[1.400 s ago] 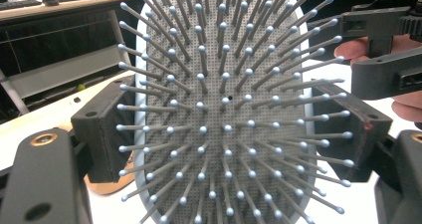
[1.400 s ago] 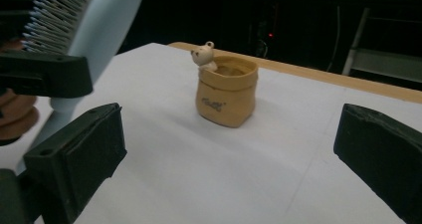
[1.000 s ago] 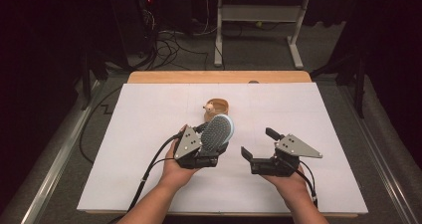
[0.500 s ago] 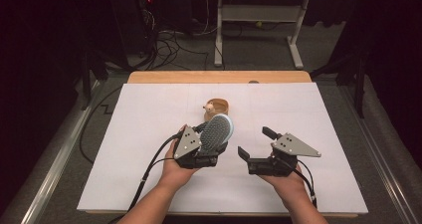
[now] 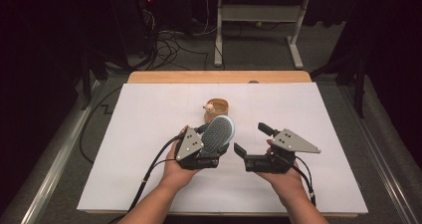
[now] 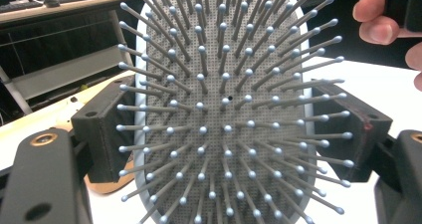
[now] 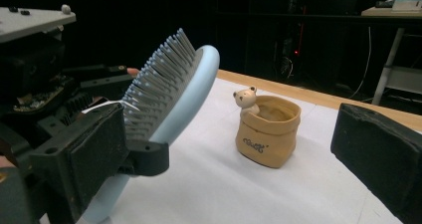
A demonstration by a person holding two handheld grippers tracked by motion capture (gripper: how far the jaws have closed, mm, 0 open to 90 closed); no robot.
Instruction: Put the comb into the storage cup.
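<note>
A light blue hairbrush (image 5: 219, 132) with grey ball-tipped bristles is held up off the white table. My left gripper (image 5: 213, 140) is shut on its head. In the left gripper view the two black pads (image 6: 102, 129) press on the sides of the hairbrush (image 6: 224, 84), bristles facing the camera. My right gripper (image 5: 251, 138) stands open just right of the brush, nothing between its jaws. In the right gripper view the hairbrush (image 7: 174, 92) tilts at the left, between wide-apart jaws of the right gripper (image 7: 231, 147).
A small tan pot (image 5: 217, 107) with a bear figure on its rim stands on the white sheet (image 5: 308, 109) just behind the brush; it is seen as the pot (image 7: 268, 129) in the right gripper view. A wooden table edge (image 5: 219, 77) runs along the back.
The right gripper has edged slightly left toward the brush. The left gripper and the brush have stayed put.
</note>
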